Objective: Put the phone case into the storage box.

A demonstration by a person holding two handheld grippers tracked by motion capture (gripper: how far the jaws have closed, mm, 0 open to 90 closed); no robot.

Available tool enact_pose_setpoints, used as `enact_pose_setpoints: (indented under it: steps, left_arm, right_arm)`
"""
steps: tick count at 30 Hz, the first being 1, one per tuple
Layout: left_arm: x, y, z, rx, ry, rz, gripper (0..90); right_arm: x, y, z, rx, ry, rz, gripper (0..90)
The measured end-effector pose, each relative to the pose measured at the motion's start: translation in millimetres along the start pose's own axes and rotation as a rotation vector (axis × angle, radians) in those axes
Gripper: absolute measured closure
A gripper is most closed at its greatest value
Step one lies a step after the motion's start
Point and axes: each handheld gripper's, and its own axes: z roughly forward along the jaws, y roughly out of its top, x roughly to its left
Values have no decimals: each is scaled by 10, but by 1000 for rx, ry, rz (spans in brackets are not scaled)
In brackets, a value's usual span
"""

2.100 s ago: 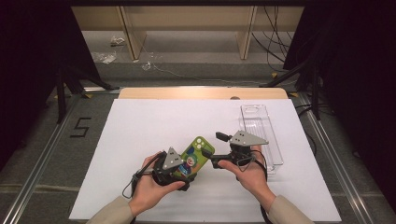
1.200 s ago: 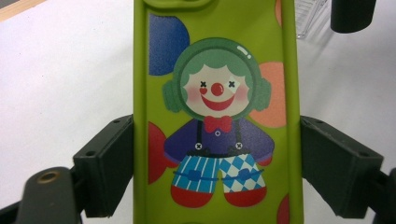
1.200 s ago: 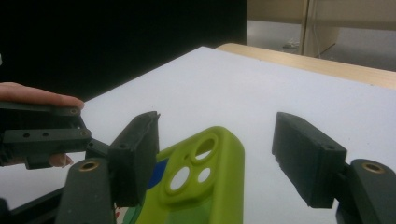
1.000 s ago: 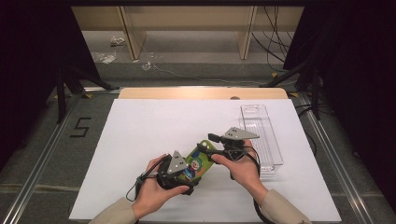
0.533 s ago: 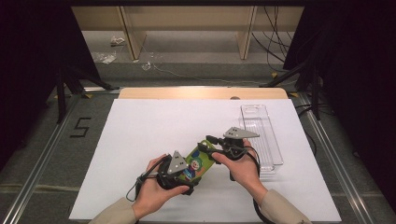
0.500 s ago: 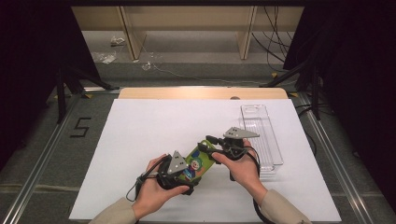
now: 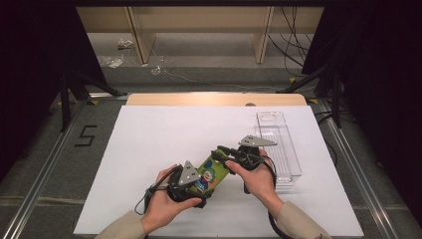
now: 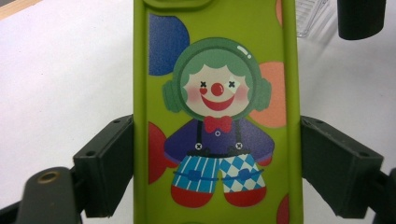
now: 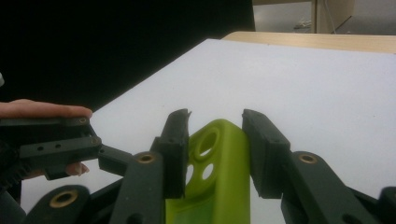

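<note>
The step in hand looked like a handover or a two-handed grip on a green phone case (image 7: 213, 172), printed with a clown figure and held clear above the white table sheet (image 7: 149, 144). The left gripper (image 7: 196, 183) clamped the case across its width: in the left gripper view both dark pads pressed flat on the long side edges of the case (image 8: 215, 116), with the clown upright between them and the camera end of the case pointing away from the hand. The right gripper (image 7: 222, 154) met that far end. Its jaws had just been closing, and in the right gripper view they bracketed the top corner of the case (image 9: 219, 163) where the camera cutouts are, one pad (image 9: 175, 154) against or very nearly against the face with the holes, the other pad (image 9: 264, 154) showing a thin gap on the opposite side. So it was not yet pinching firmly; I judged it spread a little around the case, not pressed on it. Beyond the right gripper, on the side away from the left one, lay a clear plastic tray (image 7: 278, 144), apart from both tools. The next move would call for the right jaws to finish closing on the camera end before the left ones let go, keeping the case level so that it does not twist out.
</note>
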Motion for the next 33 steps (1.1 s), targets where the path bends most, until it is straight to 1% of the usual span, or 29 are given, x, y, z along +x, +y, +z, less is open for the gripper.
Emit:
enact_pose_setpoints:
  steps: [5, 7, 14, 20, 24, 26, 28, 30, 31, 32, 33]
  left_arm:
    - [-1, -6, 14, 11, -1, -1, 164]
    - [-3, -8, 19, 15, 0, 2, 164]
    - [0, -10, 24, 25, 0, 7, 165]
    - [2, -1, 16, 13, 2, 11, 165]
    - [10, -7, 28, 9, 1, 25, 162]
    - [14, -13, 35, 9, 2, 39, 161]
    - [19, -14, 41, 1, 7, 57, 158]
    - [27, -8, 34, -27, 11, 75, 155]
    - [33, -4, 31, -38, 3, 77, 152]
    - [43, 0, 21, -50, -5, 69, 150]
    - [64, 8, 4, -66, -17, 59, 137]
  right_arm:
    - [5, 3, 0, -13, 11, 23, 674]
    - [18, 9, -7, -18, 19, 42, 691]
    - [34, 22, -16, -22, 31, 46, 716]
    - [41, 46, -32, -33, 38, 46, 728]
    - [49, 57, -46, -41, 46, 51, 738]
    - [57, 62, -53, -45, 55, 55, 747]
    - [70, 76, -64, -54, 68, 61, 758]
    - [93, 106, -87, -70, 90, 80, 769]
    - [103, 128, -101, -81, 102, 79, 773]
    - [115, 147, -116, -85, 111, 82, 777]
    - [129, 175, -139, -92, 106, 66, 778]
